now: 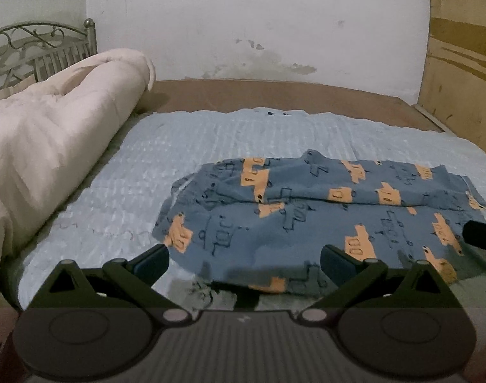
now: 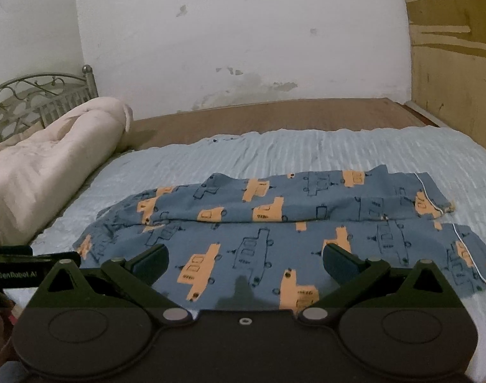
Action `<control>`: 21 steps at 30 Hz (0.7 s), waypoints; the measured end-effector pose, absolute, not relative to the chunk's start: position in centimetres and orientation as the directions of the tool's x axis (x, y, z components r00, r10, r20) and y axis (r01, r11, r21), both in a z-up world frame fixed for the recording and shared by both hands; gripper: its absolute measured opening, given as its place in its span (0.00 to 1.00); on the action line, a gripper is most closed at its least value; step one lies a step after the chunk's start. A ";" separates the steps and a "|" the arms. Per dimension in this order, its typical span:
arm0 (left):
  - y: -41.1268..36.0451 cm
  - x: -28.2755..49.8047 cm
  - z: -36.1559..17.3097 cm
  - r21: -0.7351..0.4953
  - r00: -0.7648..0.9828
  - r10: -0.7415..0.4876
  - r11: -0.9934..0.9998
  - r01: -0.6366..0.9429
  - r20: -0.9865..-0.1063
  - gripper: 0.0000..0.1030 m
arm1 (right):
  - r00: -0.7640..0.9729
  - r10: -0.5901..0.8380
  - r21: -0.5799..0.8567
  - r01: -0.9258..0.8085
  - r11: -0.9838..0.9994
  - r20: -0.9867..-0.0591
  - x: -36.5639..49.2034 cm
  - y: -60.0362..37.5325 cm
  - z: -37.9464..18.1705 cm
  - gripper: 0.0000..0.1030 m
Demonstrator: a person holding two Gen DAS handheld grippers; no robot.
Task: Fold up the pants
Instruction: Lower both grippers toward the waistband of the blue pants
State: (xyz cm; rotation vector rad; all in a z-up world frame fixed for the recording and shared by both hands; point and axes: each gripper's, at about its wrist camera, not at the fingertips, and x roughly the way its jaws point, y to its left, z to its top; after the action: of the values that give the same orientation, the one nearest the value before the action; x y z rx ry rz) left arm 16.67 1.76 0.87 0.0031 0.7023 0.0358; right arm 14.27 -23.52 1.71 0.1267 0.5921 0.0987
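Note:
Blue pants point(image 1: 306, 223) printed with orange trucks lie flat on the light-blue sheet point(image 1: 115, 175), the two legs side by side. The waist end is to the left and the white-piped cuffs point(image 2: 434, 204) are to the right. My left gripper point(image 1: 244, 263) is open just above the near edge of the pants at the waist end, with nothing gripped. My right gripper point(image 2: 244, 263) is open over the near leg of the pants point(image 2: 275, 223), holding nothing. Each gripper shows at the edge of the other's view: the right gripper point(image 1: 480, 237) and the left gripper point(image 2: 29, 265).
A rolled cream quilt point(image 1: 51, 146) lies along the left side of the bed, in front of a metal headboard point(image 1: 35, 48). Bare brown mattress point(image 1: 275, 95) runs behind the sheet up to a stained white wall. A wooden board point(image 1: 460, 63) stands at the right.

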 end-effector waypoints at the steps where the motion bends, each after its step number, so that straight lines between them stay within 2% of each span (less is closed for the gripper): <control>1: 1.8 17.2 0.8 0.020 0.762 0.039 0.999 -0.034 -0.647 0.99 | 0.825 0.127 0.146 -0.055 0.988 -0.550 14.7 -23.6 1.7 0.99; 14: 2.6 23.8 0.0 0.089 0.741 0.078 0.996 -0.025 -0.668 0.99 | 0.806 0.112 0.122 -0.050 0.991 -0.581 20.6 -23.9 -0.5 0.99; 21: 3.8 27.7 -0.3 0.144 0.742 0.107 0.990 -0.015 -0.662 0.99 | 0.857 0.130 0.051 -0.121 0.991 -0.499 22.5 -24.6 -1.8 0.99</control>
State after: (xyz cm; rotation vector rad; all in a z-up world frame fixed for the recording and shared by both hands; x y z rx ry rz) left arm 27.71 3.82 -0.28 0.1321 0.7327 0.0669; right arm 22.53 -24.60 -1.78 0.0180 0.5253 0.1322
